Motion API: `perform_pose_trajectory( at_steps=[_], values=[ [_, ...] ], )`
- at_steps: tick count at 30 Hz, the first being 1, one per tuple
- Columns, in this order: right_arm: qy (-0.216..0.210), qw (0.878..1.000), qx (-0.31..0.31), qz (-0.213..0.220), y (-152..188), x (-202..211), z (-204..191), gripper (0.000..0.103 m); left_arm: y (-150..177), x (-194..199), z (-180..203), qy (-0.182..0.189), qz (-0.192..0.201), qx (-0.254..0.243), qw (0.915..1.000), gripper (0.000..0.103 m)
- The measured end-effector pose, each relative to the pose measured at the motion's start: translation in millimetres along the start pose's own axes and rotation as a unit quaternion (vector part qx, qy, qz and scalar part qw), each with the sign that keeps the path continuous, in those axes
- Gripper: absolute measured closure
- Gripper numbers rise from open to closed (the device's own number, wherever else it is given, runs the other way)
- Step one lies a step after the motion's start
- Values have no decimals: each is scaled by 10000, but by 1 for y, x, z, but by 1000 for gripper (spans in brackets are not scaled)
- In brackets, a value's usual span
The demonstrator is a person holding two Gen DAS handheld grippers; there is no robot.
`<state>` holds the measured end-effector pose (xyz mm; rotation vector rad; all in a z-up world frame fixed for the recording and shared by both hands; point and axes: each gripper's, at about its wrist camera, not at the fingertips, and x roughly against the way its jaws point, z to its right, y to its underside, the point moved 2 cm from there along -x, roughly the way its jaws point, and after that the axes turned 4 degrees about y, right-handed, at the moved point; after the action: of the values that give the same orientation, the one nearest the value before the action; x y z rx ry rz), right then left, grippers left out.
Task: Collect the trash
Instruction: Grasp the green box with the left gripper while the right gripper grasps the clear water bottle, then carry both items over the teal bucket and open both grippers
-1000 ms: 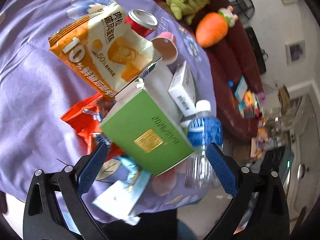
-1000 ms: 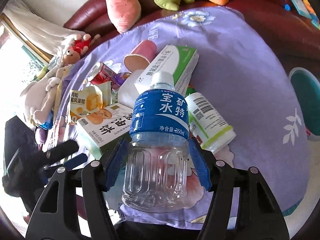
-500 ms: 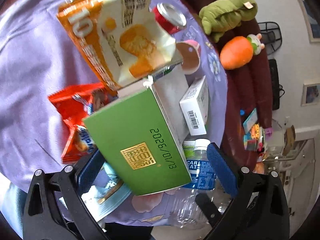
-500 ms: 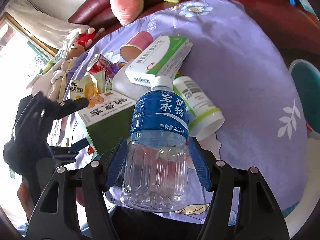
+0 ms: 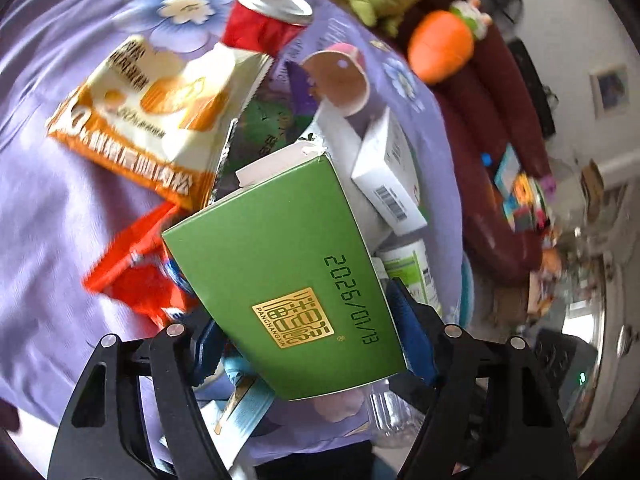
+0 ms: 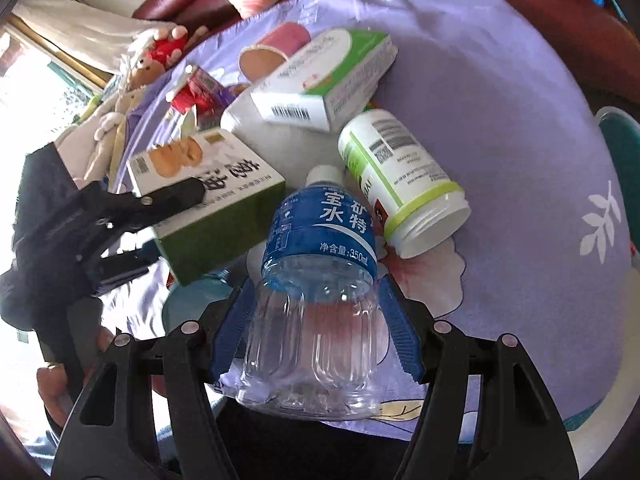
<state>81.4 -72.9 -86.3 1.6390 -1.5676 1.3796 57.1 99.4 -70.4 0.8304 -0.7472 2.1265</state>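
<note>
A green carton [image 5: 280, 248] stands tilted among the litter on the purple flowered cloth [image 5: 40, 220]. My left gripper [image 5: 304, 324] has its jaws closing on the carton, and both blue pads lie against its sides. In the right wrist view one left finger [image 6: 172, 200] rests across the carton [image 6: 224, 216]. My right gripper [image 6: 316, 320] is shut on a clear water bottle [image 6: 320, 240] with a blue label, held low over the near edge of the cloth.
An orange snack bag [image 5: 152, 120], a red can [image 5: 264, 24], a red wrapper [image 5: 136, 272], a pink paper cup [image 6: 272, 48], a white-and-green box [image 6: 324, 80] and an open white jar [image 6: 400, 176] lie around. Plush toys [image 5: 440, 44] sit on the maroon sofa behind.
The left jaws have come in from wide open to the sides of the green carton. The right gripper has sunk towards the cloth with the bottle still in it.
</note>
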Motion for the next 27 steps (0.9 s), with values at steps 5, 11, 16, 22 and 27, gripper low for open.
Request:
perform_pose_trajectory(
  at_steps=[5,11,16,22,27],
  values=[
    [171,9995,36,-267,0,-16,-4,38,-8,5,-7,89,-209,-478,9986,29],
    [344,9983,199,-433,-3,-38,-22,33,-9,7,-8,99,-285,-676,9973,29],
    [307,9987,312,-271,-1,-36,-29,42,-11,22,3,-98,26,-904,9959,30],
    [0,9997,38,251,-10,8,-15,42,-10,57,28,-167,455,-1349,9897,30],
    [-169,9951,-370,904,-18,63,20,42,-4,68,80,-163,605,-1998,9778,30]
  ],
)
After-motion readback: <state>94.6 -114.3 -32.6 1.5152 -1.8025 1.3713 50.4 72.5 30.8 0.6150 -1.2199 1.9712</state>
